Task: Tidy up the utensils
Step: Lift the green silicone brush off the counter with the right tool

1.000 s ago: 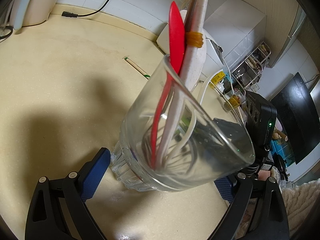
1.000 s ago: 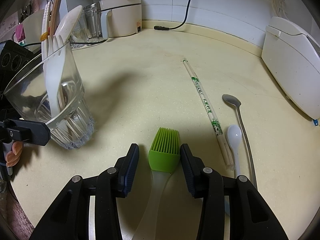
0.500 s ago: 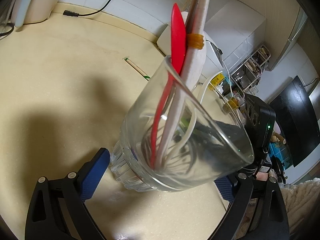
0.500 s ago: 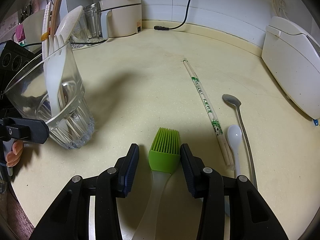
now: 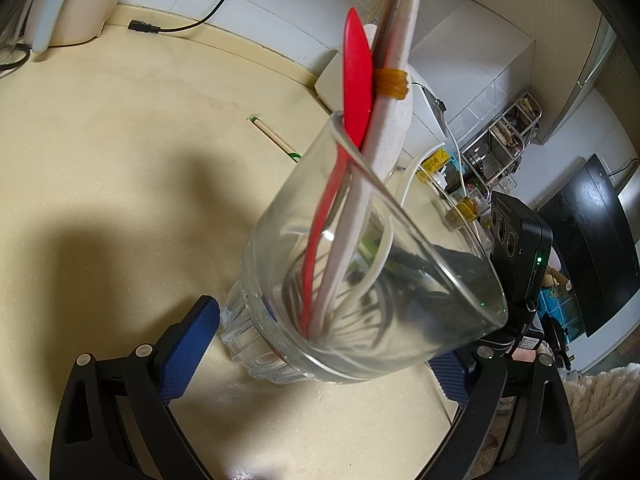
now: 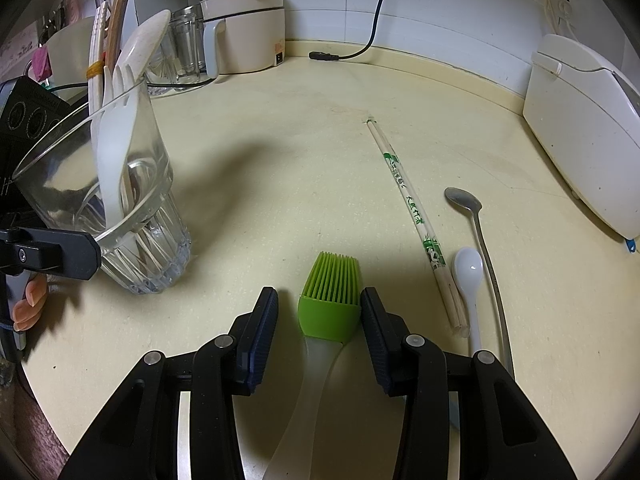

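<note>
A clear ribbed glass (image 5: 280, 240) stands on the beige counter with a red spatula (image 5: 357, 80), a white paddle (image 5: 394, 120) and other white utensils in it. My left gripper (image 5: 320, 344) straddles its base, open, and its left pad (image 5: 188, 344) stands a little off the glass. In the right wrist view the glass (image 6: 132, 220) is at the left. A green silicone brush (image 6: 330, 300) lies flat between the fingers of my right gripper (image 6: 320, 300), which is open; a gap shows on the brush's left side. Sleeved chopsticks (image 6: 412, 208), a metal spoon (image 6: 476, 220) and a white spoon (image 6: 468, 272) lie to the right.
A white rice cooker (image 6: 580, 120) stands at the right edge of the counter. A cream appliance (image 6: 244, 36) and glass jars (image 6: 186, 52) stand at the back left, with a black power cord (image 6: 360, 52) along the wall. A person's fingers (image 6: 30, 304) show beside the glass.
The left gripper's jaws have spread slightly, so the left pad sits a bit farther from the glass. The right gripper and the brush have not moved.
</note>
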Motion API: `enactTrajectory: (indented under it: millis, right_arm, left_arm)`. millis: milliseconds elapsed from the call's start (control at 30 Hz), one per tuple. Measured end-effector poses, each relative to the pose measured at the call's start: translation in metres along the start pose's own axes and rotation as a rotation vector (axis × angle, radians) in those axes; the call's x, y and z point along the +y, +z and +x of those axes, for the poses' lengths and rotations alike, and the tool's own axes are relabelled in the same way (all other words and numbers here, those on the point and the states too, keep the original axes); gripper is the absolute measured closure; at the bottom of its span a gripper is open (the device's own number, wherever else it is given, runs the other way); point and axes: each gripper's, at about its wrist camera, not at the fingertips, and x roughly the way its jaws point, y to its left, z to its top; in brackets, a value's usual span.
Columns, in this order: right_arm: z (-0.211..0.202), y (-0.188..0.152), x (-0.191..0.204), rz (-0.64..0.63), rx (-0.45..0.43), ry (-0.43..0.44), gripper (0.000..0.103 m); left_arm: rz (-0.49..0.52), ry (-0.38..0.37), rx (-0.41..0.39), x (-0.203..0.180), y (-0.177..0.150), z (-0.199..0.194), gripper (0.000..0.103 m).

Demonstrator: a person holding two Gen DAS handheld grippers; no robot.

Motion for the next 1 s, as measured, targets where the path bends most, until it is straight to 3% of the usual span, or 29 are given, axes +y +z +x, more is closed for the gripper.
enactTrajectory:
  millis: [567,600,633,700,800,1000]
  right_arm:
    - [-0.001,-0.001,0.001,-0.004,0.0,-0.001,0.06]
    - [-0.001,-0.001,0.001,-0.003,-0.001,0.0,0.061]
    - [-0.001,-0.001,0.0,0.006,-0.003,0.002,0.069]
    - [-0.002,-0.001,-0.006,0.04,-0.009,0.033,0.072]
    - [-0.003,-0.004,-0.029,0.175,-0.031,0.158,0.072]
    - [-0.006,-0.005,-0.039,0.238,-0.061,0.183,0.072]
  left_arm:
    - [0.002,0.004,0.002,0.0,0.0,0.001,0.005]
    - [0.002,0.003,0.002,0.0,0.0,0.001,0.005]
    - [0.002,0.003,0.002,0.0,0.0,0.001,0.005]
    - [0.002,0.003,0.002,0.0,0.0,0.001,0.005]
    - [0.002,0.003,0.002,0.0,0.0,0.001,0.005]
    - [0.002,0.003,0.002,0.0,0.0,0.0,0.005]
